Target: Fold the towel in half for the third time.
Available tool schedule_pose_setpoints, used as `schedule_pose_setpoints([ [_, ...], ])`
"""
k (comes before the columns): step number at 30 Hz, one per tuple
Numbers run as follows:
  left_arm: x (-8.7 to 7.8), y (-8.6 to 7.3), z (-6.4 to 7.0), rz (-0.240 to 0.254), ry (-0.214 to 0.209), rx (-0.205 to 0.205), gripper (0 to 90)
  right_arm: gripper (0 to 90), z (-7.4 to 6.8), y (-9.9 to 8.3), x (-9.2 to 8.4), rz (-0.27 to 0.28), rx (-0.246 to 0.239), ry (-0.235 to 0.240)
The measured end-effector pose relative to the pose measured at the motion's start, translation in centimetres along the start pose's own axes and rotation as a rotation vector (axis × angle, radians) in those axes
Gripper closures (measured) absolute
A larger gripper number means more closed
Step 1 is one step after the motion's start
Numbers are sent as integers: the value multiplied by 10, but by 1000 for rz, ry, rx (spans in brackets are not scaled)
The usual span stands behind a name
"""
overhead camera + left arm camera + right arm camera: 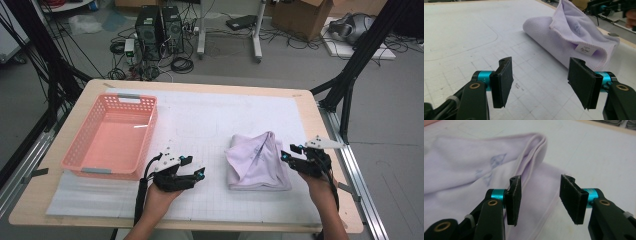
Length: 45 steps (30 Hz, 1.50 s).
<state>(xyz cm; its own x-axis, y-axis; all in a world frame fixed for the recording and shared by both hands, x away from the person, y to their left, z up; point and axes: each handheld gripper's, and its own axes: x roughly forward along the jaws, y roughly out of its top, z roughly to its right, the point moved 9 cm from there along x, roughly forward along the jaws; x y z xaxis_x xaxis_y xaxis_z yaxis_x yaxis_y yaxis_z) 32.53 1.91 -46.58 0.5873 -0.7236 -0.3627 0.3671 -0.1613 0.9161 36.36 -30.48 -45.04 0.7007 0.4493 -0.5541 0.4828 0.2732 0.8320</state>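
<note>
On the left side, the left gripper (199, 174) stands wide open with nothing between its jaws. Its pads (503, 81) hover over the bare gridded mat (200, 120), and the pink plastic basket (75, 150) lies behind it, further left. In front of these fingers, a little apart, lies the lilac microfibre towel (257, 162), loosely folded, with the rolled fold (544, 35) turned toward them and a small white label (585, 49) near the hem.

On the right side, the right gripper (286, 156) is about half open and holds nothing. Its jaws hang just above the towel, and the stacked hems (534, 157) run up just ahead of its left pad.

I judge the towel to be light, soft and limp, not fragile. It will sag and unfold if lifted at one point. A good hold seems to be the layered edge or a corner, pinching all layers together, one gripper at each end.
</note>
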Motion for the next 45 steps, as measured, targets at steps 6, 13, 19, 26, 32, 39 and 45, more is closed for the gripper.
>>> schedule_pose_setpoints([
  [6, -2, -4, -3, -9, -3, 3, 370, 489, -25, -26, -7, -26, 52, 65],
  [13, -4, -4, -4, -3, -2, 6, 371, 831, -35, -43, 0, -40, 131, 150],
  [19, -7, -5, -8, 4, 12, 1, 371, 840, -22, -43, -11, -70, 76, 23],
  [26, -9, -7, -10, 5, 17, -9, 371, 690, -18, -50, -11, -101, 57, -52],
  [32, -9, -7, -10, 4, 16, -8, 371, 680, -27, -33, -21, -22, 63, -7],
  [39, -8, -9, -8, 1, 7, -6, 371, 856, -32, -51, 3, -115, 84, 39],
  [45, -10, -9, -9, 5, 13, -11, 371, 856, -26, -51, -10, -137, 69, -17],
])
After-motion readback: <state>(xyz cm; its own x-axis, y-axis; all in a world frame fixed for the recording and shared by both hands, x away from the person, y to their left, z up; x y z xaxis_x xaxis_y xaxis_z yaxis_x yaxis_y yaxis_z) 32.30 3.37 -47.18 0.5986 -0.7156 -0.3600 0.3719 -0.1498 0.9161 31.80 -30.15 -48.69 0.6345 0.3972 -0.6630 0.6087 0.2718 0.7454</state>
